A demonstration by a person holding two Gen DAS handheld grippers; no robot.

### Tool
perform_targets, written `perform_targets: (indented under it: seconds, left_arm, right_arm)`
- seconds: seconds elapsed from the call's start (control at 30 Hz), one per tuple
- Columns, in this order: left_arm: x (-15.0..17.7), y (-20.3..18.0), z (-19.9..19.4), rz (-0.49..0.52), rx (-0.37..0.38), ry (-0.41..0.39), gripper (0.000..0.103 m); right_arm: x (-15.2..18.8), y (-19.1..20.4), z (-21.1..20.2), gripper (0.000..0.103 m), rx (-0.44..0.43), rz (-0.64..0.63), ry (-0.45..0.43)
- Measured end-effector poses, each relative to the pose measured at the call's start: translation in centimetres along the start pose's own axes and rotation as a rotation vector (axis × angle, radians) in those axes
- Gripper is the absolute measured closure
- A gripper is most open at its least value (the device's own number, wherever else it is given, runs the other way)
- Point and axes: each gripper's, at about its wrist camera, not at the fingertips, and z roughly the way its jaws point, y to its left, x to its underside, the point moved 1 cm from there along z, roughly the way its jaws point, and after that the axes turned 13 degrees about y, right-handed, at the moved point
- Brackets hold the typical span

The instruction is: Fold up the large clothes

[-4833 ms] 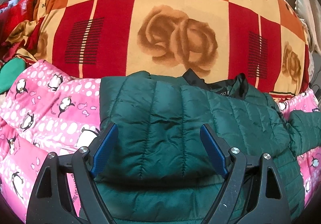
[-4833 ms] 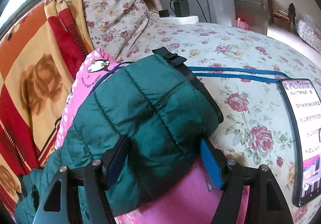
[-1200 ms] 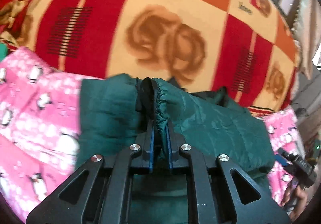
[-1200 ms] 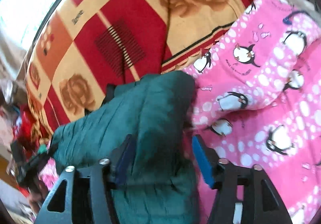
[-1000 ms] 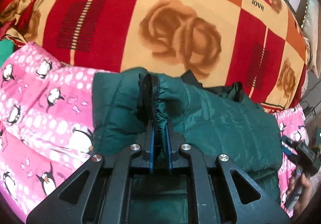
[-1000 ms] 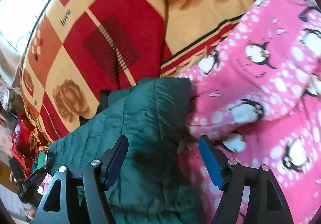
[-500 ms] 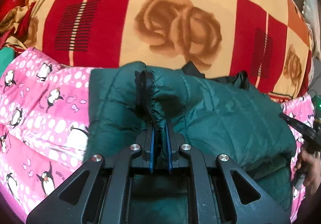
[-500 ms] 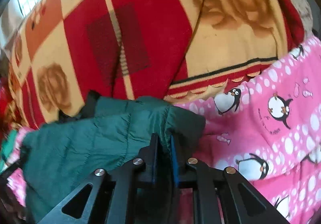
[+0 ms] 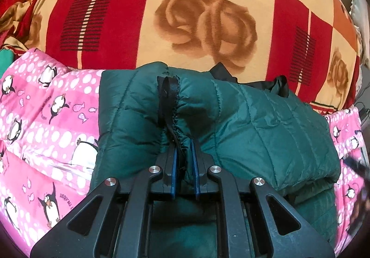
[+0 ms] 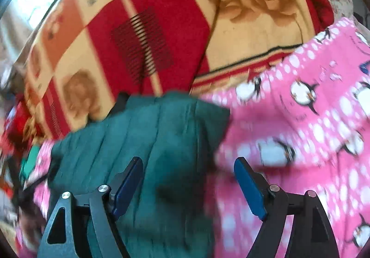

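The green puffer jacket (image 9: 254, 124) lay folded on the pink penguin quilt (image 9: 46, 119). The left gripper (image 9: 184, 163) stayed clamped on its black-trimmed hem; the right gripper (image 10: 187, 186) was opening, pads clear. Best release left gently, then press the fold flat

"love" on the checked blanket (image 9: 231, 4)

Left gripper (image 9: 184, 156) clamped; right gripper (image 10: 188, 179) jaws opening
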Motion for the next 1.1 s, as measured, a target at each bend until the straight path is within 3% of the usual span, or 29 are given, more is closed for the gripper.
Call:
perform_targets:
  seconds: [0.17, 0.27, 0.33, 0.4, 0.5, 0.6, 0.7, 0.8, 0.87, 0.93, 1.1]
  left_arm:
    - [0.2, -0.1, -0.1, -0.007, -0.003, 0.002, 0.092]
    - [0.2, -0.1, -0.1, -0.013, 0.007, 0.002, 0.092]
    - [0.2, 0.0, -0.1, -0.016, 0.016, 0.003, 0.092]
    - [0.1, -0.1, 0.0, -0.013, 0.035, 0.006, 0.092]
    - [0.3, -0.9, 0.1, 0.018, 0.033, 0.010, 0.089]
    - [0.6, -2.1, 0.5, 0.063, -0.011, -0.001, 0.089]
    - [0.6, -2.1, 0.6, 0.063, 0.006, 0.012, 0.089]
    - [0.4, -1.8, 0.4, 0.048, 0.011, 0.016, 0.082]
    - [0.4, -1.5, 0.4, 0.032, 0.012, 0.019, 0.073]
    - [0.3, -1.2, 0.1, 0.012, 0.024, 0.019, 0.051]
    - [0.6, -1.1, -1.7, -0.002, -0.014, -0.056, 0.045]
  right_arm:
    - [4.6, 1.1, 1.2, 0.024, 0.068, -0.106, 0.112]
    - [5.4, 2.3, 3.0, 0.024, 0.137, -0.178, 0.106]
    - [4.7, 2.6, 3.5, 0.025, 0.151, -0.161, 0.039]
    - [3.8, 2.3, 3.4, 0.034, 0.171, -0.114, -0.023]
    - [2.5, 0.9, 2.2, 0.035, 0.175, -0.006, -0.111]
    - [2.8, 0.3, 3.3, 0.035, 0.215, 0.030, -0.081]
    - [3.2, -0.6, 4.2, 0.035, 0.196, 0.075, -0.041]
    - [3.6, -1.1, 3.1, 0.035, 0.170, 0.085, -0.035]
    - [4.2, -0.8, 1.8, 0.035, 0.158, 0.083, -0.019]
    - [5.0, -0.3, 0.4, 0.035, 0.164, 0.077, -0.024]
    - [5.2, 2.3, -3.4, 0.035, 0.166, 0.048, -0.102]
